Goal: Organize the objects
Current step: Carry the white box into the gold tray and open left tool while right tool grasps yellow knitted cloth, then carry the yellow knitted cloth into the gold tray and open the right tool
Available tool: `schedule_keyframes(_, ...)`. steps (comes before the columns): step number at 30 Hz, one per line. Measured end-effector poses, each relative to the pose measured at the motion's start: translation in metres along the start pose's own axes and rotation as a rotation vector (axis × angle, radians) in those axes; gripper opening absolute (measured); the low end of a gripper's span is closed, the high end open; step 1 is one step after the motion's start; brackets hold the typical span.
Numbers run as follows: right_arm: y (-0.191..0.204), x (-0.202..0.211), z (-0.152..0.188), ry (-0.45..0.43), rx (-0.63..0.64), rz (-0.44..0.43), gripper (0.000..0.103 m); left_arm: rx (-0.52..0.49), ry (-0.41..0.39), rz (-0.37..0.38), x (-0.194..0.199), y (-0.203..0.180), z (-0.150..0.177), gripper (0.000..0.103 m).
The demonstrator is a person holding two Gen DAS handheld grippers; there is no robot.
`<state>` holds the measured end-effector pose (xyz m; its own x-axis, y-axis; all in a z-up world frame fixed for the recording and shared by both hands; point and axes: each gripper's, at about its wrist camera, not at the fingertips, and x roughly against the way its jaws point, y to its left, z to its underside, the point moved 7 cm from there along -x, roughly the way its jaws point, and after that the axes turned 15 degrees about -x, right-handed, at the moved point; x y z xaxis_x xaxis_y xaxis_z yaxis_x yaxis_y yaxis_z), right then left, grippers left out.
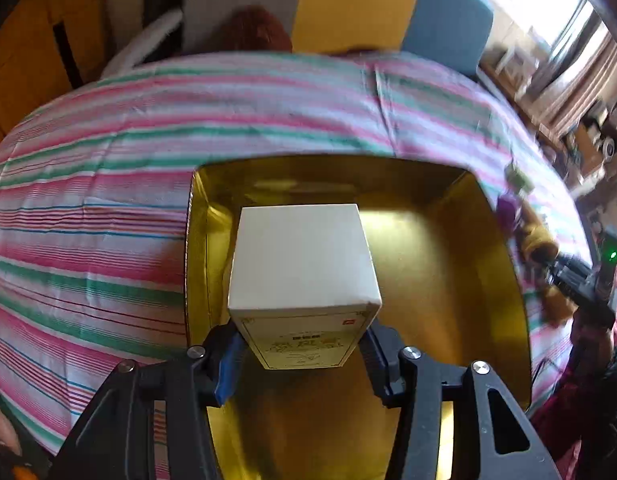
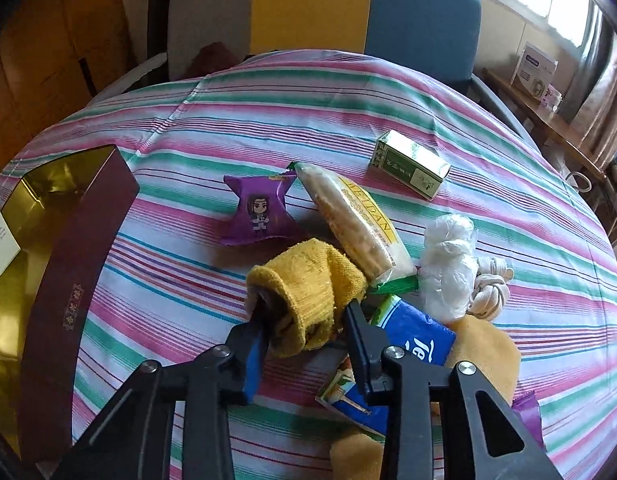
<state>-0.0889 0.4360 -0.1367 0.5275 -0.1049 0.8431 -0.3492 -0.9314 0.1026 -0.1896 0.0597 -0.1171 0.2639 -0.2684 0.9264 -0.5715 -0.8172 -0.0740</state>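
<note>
In the left wrist view my left gripper (image 1: 304,344) is shut on a cream carton with gold print (image 1: 304,256), held upright inside the gold-lined open box (image 1: 500,248). The right wrist view shows that box from outside, with maroon walls (image 2: 68,280), at the table's left. My right gripper (image 2: 308,332) is shut on a rolled yellow sock (image 2: 308,280), its fingers pressing both sides. Around the sock lie a purple snack packet (image 2: 260,212), a long cracker packet (image 2: 356,220), a blue tissue pack (image 2: 416,336) and a white plastic wad (image 2: 448,264).
A small green carton (image 2: 410,164) lies farther back on the striped tablecloth (image 2: 228,120). A cream cord (image 2: 490,284) and a yellow cloth (image 2: 488,348) sit at the right. A blue chair (image 2: 420,12) stands behind the table, and a shelf (image 2: 548,120) at the right.
</note>
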Motion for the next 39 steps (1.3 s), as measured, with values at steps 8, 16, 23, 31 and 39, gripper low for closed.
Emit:
schedule_keyframes(8, 0.0, 0.0, -0.001, 0.001, -0.01, -0.008, 0.036, -0.038, 0.085, -0.107, -0.022, 0.021, -0.035, 0.065)
schedule_keyframes(16, -0.003, -0.002, -0.003, 0.003, -0.037, -0.015, 0.04, 0.023, 0.006, -0.136, 0.002, 0.036, -0.029, 0.068)
schedule_keyframes(23, -0.001, -0.007, -0.002, 0.0, -0.003, 0.005, 0.039, -0.009, -0.023, -0.367, 0.0, 0.039, -0.022, 0.068)
schedule_keyframes(31, -0.002, -0.002, -0.004, -0.007, -0.023, -0.026, 0.027, 0.035, -0.149, -0.385, 0.035, 0.019, -0.017, 0.066)
schedule_keyframes(39, -0.005, -0.008, -0.002, 0.023, -0.05, -0.032, 0.028, -0.003, -0.242, -0.252, 0.053, -0.051, 0.018, 0.066)
